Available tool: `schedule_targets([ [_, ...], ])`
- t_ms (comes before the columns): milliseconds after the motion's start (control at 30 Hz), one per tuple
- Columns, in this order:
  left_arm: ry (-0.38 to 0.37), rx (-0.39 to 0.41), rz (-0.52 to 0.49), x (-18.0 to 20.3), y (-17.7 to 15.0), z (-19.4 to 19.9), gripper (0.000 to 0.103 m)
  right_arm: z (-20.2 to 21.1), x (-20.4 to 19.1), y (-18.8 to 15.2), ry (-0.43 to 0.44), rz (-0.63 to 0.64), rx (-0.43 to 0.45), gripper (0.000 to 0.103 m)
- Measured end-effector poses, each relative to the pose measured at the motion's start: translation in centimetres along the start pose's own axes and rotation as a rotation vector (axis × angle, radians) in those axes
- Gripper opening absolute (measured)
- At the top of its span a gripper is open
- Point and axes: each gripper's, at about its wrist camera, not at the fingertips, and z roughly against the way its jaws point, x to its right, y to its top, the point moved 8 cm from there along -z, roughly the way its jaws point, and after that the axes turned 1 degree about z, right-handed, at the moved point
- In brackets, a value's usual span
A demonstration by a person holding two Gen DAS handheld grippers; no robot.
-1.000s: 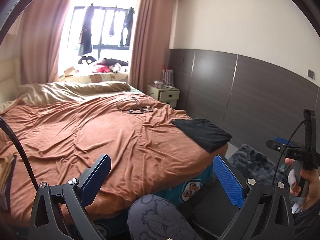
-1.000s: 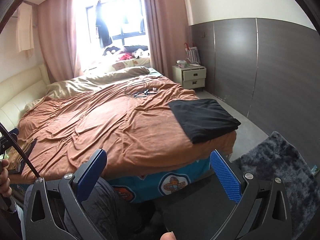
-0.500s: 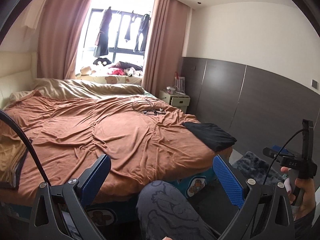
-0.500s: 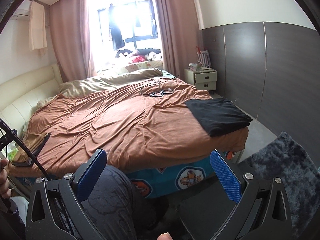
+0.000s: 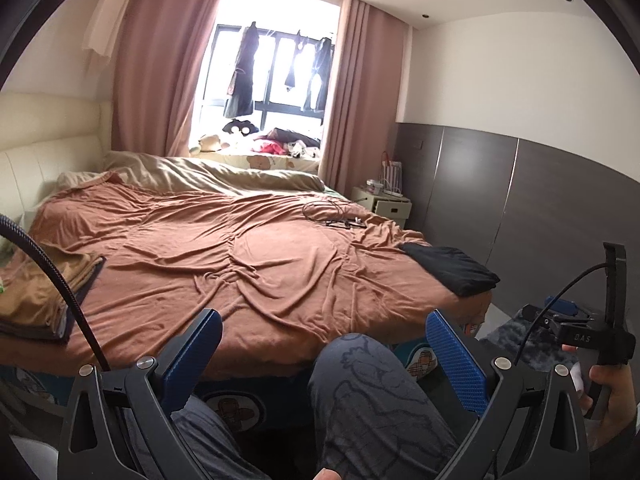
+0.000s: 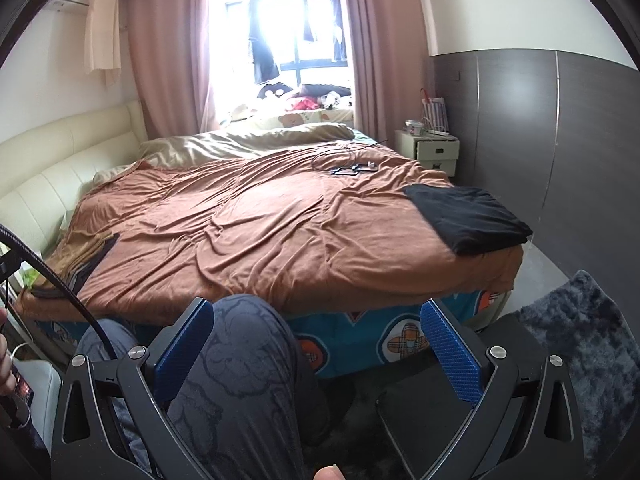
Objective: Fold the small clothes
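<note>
Left claw (image 5: pixel 322 354): blue pads stood wide apart, gripping nothing, held low over the person's knee (image 5: pixel 360 364) at the foot of the bed (image 5: pixel 260 264).
Right claw (image 6: pixel 316 342): likewise spread and empty, raised short of the bed edge, above the other knee.
Black garment (image 6: pixel 466 216): lay folded flat at the bed's near right corner, probably set aside there as finished, clear of the middle.
Tan stack (image 5: pixel 36 296): folded cloths piled at the bed's left edge, well apart from the black one.
Middle of the cover: bare and rumpled, seemingly kept free as the folding area.
Cables (image 6: pixel 344 162): loose on the far right side, out of reach of the work.
Stage: judged a pause between garments; neither claw near any cloth.
</note>
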Motion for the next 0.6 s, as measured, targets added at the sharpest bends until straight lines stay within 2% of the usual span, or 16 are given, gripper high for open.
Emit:
schedule_targets([
  [233, 0.064, 0.01, 0.006, -1.7, -1.1, 1.6, 0.102, 0.4, -1.3, -0.3, 0.019, 0.018, 0.026, 0.103],
  [600, 0.087, 0.013, 0.028, -2.8, -1.4, 2.1, 0.102, 0.8, -1.3, -1.4, 0.016, 0.028, 0.046, 0.103],
])
